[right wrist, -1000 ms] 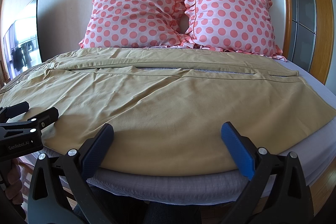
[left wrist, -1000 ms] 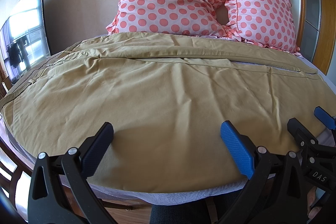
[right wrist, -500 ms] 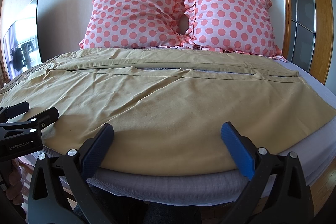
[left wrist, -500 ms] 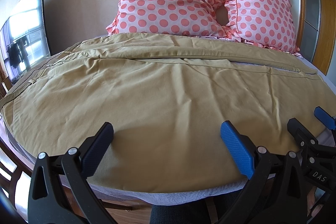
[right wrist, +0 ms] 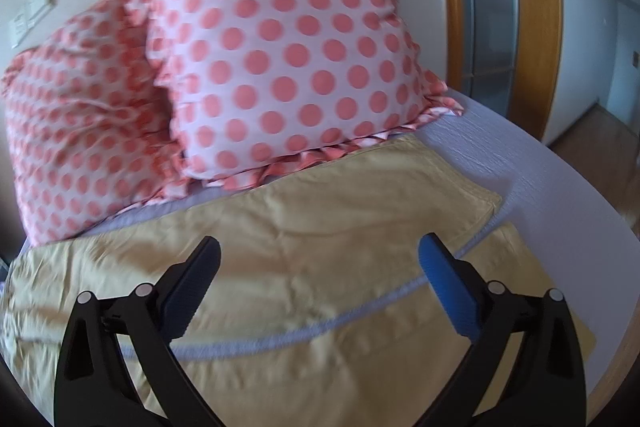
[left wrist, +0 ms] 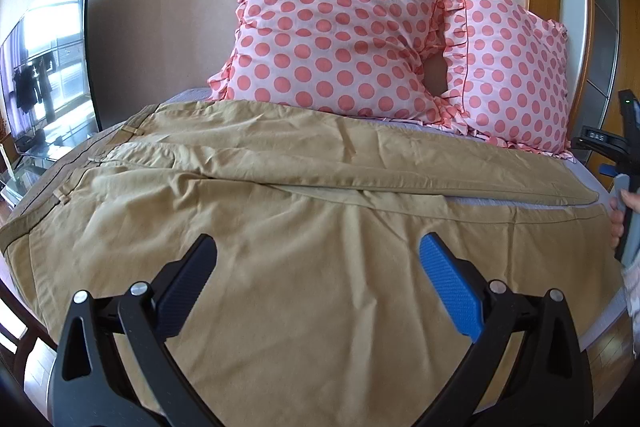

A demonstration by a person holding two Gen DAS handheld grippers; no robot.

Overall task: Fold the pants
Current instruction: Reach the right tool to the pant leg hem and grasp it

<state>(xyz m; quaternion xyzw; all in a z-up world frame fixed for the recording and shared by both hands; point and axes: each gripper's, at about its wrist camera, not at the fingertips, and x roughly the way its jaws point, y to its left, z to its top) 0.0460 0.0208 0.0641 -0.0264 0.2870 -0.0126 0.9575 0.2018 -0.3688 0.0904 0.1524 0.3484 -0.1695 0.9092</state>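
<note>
While pants [left wrist: 312,227] lie flat, left hand-held gripper [left wrist: 316,275] hovers above, gaping.

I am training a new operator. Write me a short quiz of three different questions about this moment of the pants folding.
1. True or false: the left gripper is shut on the pants.
2. Multiple choice: the two pillows have a) stripes, b) pink dots, c) no pattern.
3. Fill in: in the right wrist view, the right gripper stands open over the leg ends of the pants, which lie spread on the ____.

Key: 1 false, it is open and holds nothing; 2 b; 3 bed.
</note>
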